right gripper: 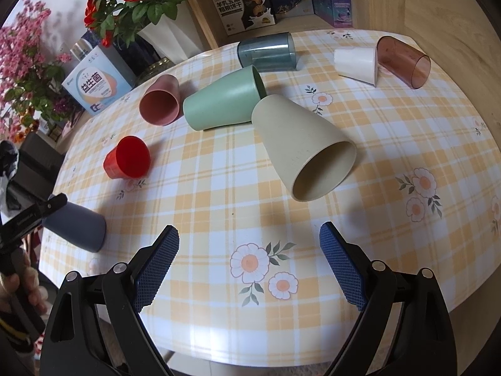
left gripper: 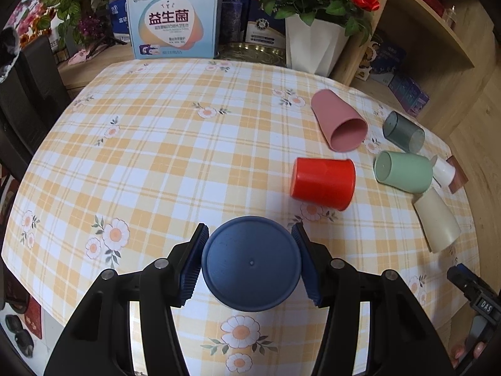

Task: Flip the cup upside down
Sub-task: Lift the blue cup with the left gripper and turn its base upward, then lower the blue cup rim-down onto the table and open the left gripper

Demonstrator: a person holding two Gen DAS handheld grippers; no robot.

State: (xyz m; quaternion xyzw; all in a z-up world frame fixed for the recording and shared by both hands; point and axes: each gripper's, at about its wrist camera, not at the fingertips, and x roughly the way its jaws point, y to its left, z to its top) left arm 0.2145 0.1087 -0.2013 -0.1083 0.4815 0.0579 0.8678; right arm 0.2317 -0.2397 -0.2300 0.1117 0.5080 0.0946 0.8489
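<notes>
1. Between the ribbed blue pads of the left tongs (left gripper: 250,260) sits a dark blue plastic cup (left gripper: 252,263), clamped on both sides, its closed base facing the left wrist camera.
2. From the right wrist view, the same dark blue cup (right gripper: 75,228) is tilted, mouth angled down toward the checked yellow-and-white floral surface (right gripper: 219,194) near its left edge; whether the rim touches the cloth I cannot tell.
3. By my reading, this cup is most of the way through its flip: base up, but not yet standing square and released.
4. The right tongs (right gripper: 249,260) hang above the surface with their pads wide apart, holding nothing.
5. Every other cup lies on its side, unturned: a red plastic cup (left gripper: 322,183), a pink plastic cup (left gripper: 339,120), a pale green cup (left gripper: 404,172), a cream beige cup (right gripper: 300,144), a smoky grey translucent cup (right gripper: 266,51), a small white cup (right gripper: 355,62) and a brownish translucent cup (right gripper: 404,61).
6. If all are meant to be turned, most of the work is still ahead.
</notes>
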